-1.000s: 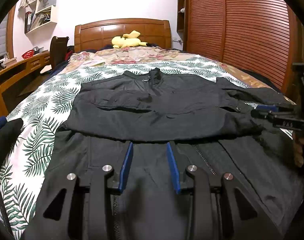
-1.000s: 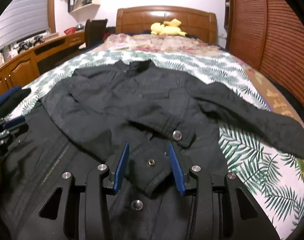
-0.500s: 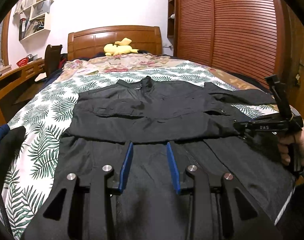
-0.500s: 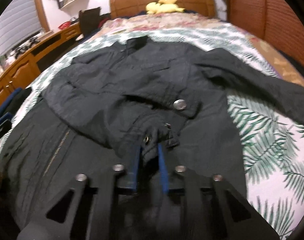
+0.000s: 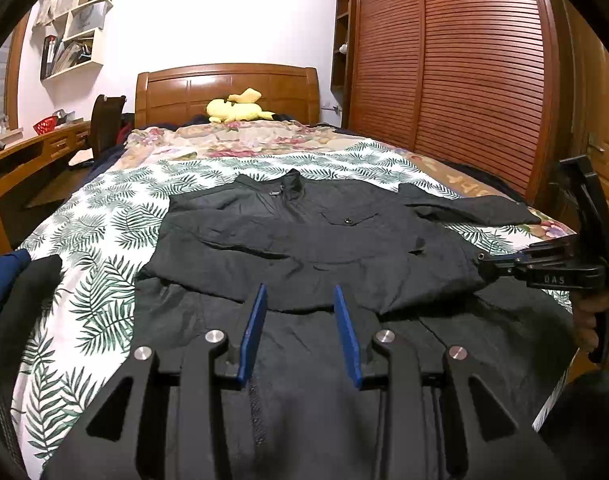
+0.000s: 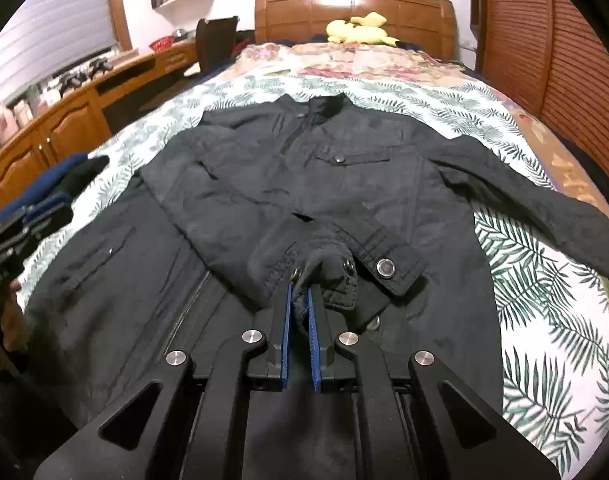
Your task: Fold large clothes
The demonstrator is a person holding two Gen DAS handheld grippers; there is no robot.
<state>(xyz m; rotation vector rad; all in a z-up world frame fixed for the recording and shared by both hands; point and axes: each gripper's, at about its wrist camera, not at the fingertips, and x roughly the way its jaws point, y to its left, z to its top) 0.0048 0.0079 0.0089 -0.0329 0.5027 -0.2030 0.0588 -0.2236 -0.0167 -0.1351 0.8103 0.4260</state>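
We are reading "DAS" on the side of our right gripper (image 5: 500, 266), the only legible writing. Nearest us, our left gripper (image 5: 300, 316) is hovering level over the coat (image 5: 304, 400), its blue fingers (image 5: 253, 336) spread wide and holding nothing. Our right gripper (image 6: 300, 300) is pointing forward, its fingers (image 6: 285, 332) pinching a cuff (image 6: 328, 276) of the jacket (image 6: 304, 184), which is lying collar-far atop the coat on the bed (image 6: 544, 320). Farther off, a yellow plush (image 5: 236, 110) is resting by the headboard (image 5: 224, 88)
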